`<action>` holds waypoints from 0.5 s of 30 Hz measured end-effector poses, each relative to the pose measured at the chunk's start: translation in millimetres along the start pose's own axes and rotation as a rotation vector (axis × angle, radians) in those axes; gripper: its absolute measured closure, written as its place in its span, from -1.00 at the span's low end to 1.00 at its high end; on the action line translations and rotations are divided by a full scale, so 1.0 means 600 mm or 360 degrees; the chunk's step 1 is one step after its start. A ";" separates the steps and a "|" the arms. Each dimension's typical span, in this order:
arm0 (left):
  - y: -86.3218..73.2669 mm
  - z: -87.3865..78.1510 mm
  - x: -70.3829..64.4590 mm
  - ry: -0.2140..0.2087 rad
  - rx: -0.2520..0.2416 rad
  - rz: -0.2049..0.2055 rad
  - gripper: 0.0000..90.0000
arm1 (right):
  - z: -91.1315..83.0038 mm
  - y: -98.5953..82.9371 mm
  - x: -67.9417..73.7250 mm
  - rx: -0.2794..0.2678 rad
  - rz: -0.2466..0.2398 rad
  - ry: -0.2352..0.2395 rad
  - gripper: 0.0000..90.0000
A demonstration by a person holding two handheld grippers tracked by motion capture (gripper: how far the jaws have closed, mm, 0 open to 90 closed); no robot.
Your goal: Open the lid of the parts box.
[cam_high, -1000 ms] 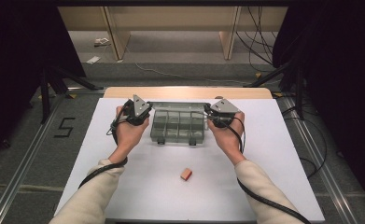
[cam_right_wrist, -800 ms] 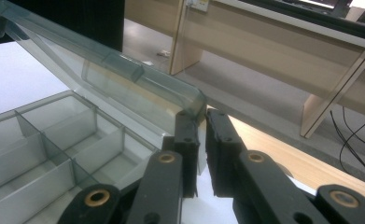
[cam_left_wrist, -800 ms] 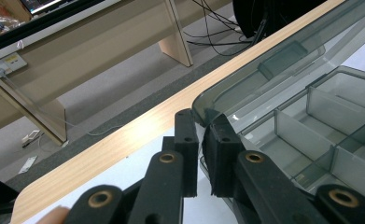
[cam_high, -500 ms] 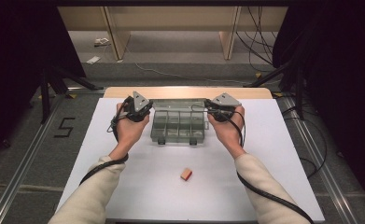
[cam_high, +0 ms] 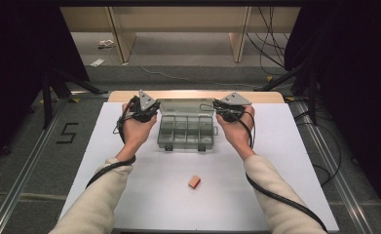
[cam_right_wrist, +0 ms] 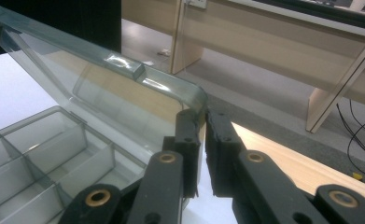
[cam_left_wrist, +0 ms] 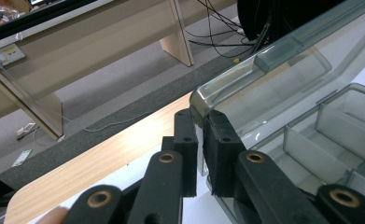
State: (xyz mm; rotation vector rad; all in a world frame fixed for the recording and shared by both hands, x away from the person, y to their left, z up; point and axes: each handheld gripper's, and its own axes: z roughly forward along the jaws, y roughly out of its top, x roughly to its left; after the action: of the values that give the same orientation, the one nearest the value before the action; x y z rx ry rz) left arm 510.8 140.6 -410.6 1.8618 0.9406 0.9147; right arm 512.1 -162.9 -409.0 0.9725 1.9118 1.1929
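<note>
A clear plastic compartment box [cam_high: 185, 134] stands open at the far middle of the white table. Its lid [cam_high: 185, 105] is tilted up and back. My left gripper [cam_high: 150, 110] is shut on the lid's left corner, and my right gripper [cam_high: 220, 111] is shut on its right corner. In the left gripper view the jaws [cam_left_wrist: 200, 122] pinch the rounded lid edge [cam_left_wrist: 264, 79] above empty compartments [cam_left_wrist: 329, 140]. The right gripper view mirrors this: the gripper [cam_right_wrist: 202, 119] clamps the lid corner [cam_right_wrist: 185, 93] over empty compartments [cam_right_wrist: 45, 154]. A small orange block [cam_high: 194, 182] lies nearer the person.
The white table sheet [cam_high: 285, 165] has a wooden strip [cam_high: 120, 95] along its far edge, just behind the box. Beyond lie grey floor, cables [cam_high: 271, 29] and wooden bench legs [cam_high: 120, 39]. Both forearms reach in from the near edge.
Both hands have moved slightly away toward the far edge, swinging the lid further up and back. The orange block has stayed put.
</note>
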 end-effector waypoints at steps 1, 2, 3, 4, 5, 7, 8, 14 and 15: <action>0.001 0.002 0.001 0.0002 0.0002 -0.0009 0.85 | 0.001 0.001 -0.001 0.0000 0.0001 -0.0001 0.88; 0.002 0.004 0.002 0.0004 0.0005 -0.0012 0.85 | 0.003 0.002 -0.002 0.0002 0.0001 -0.0003 0.88; 0.003 0.007 0.002 0.0006 0.0003 -0.0022 0.85 | 0.005 0.002 -0.003 0.0000 0.0008 -0.0004 0.88; 0.005 0.009 0.003 0.0006 0.0003 -0.0026 0.85 | 0.007 0.002 -0.004 0.0003 0.0012 -0.0004 0.88; 0.006 0.011 0.005 0.0007 0.0005 -0.0028 0.85 | 0.010 0.002 -0.005 0.0001 0.0016 -0.0006 0.88; 0.006 0.014 0.007 0.0006 -0.0001 -0.0036 0.85 | 0.014 0.002 -0.006 0.0001 0.0016 -0.0008 0.88; 0.006 0.016 0.007 0.0006 -0.0005 -0.0037 0.84 | 0.016 0.002 -0.007 0.0001 0.0021 -0.0008 0.88; 0.005 0.027 0.013 -0.0004 -0.0023 -0.0067 0.84 | 0.028 0.001 -0.012 0.0000 0.0040 -0.0016 0.88; 0.005 0.029 0.013 -0.0003 -0.0021 -0.0072 0.84 | 0.029 0.001 -0.012 0.0001 0.0044 -0.0018 0.88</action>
State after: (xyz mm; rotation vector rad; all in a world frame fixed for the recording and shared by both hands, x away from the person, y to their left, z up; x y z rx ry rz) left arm 529.9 140.3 -412.5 1.8230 0.9693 0.8899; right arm 530.7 -161.8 -413.7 1.0067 1.8955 1.2000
